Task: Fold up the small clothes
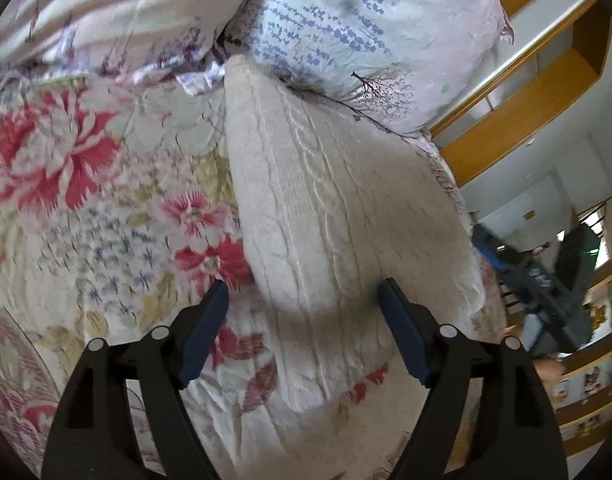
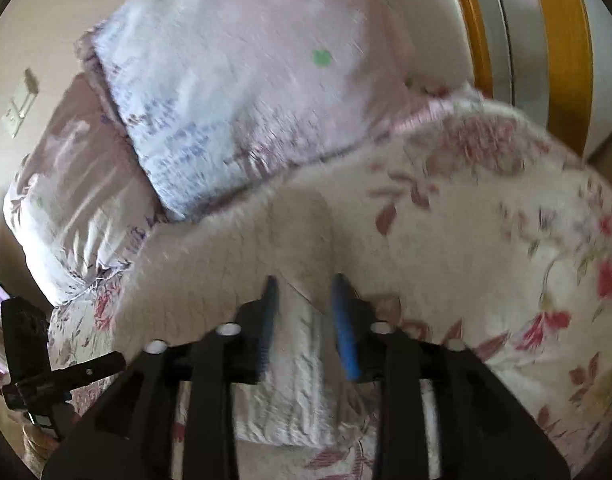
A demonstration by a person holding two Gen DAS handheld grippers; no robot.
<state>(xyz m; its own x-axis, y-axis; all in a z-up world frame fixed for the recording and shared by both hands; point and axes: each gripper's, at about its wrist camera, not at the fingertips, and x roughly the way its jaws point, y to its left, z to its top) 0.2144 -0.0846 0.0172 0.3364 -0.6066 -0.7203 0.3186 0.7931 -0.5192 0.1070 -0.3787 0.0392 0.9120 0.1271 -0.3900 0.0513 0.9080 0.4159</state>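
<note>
A bed with a floral quilt [image 1: 86, 200] and two pale pillows [image 1: 366, 28]; wooden shelving [image 1: 546, 92] lines a white wall, daylit.

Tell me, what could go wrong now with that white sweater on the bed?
The cream cable-knit sweater lies near the edge of the floral bedspread, so a nudge might slide it off. Both the left gripper and the right gripper stand open just above the knit; a pad could snag it and undo the fold.

R gripper [image 2: 304, 284] jaws parted over cream knit garment [image 2: 282, 360] on floral bedspread [image 2: 486, 240]; 2 pillows behind.
</note>
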